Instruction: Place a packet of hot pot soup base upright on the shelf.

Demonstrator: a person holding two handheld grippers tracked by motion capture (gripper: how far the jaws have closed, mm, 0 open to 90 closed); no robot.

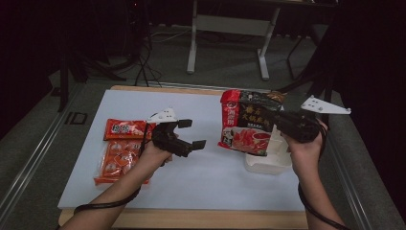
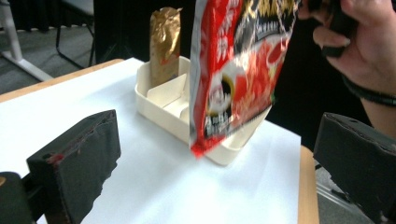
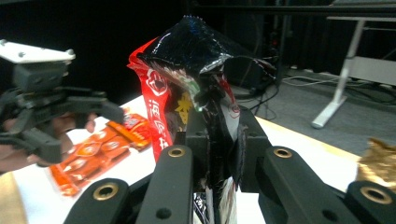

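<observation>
Over the right end of the white table (image 1: 201, 182), close to its far right corner, my right gripper (image 1: 275, 120) pinches a big red-and-black soup packet (image 1: 246, 122) by its edge and holds it upright above the cream divided box (image 1: 268, 163), whose far compartment holds a gold packet (image 2: 164, 44). My left gripper (image 1: 191, 133) hangs mid-table with its jaws spread wide and nothing between them, the packet well apart to its right across bare tabletop. Orange snack packets (image 1: 119, 153) lie near the table's left edge, just behind my left hand (image 1: 154, 155).
</observation>
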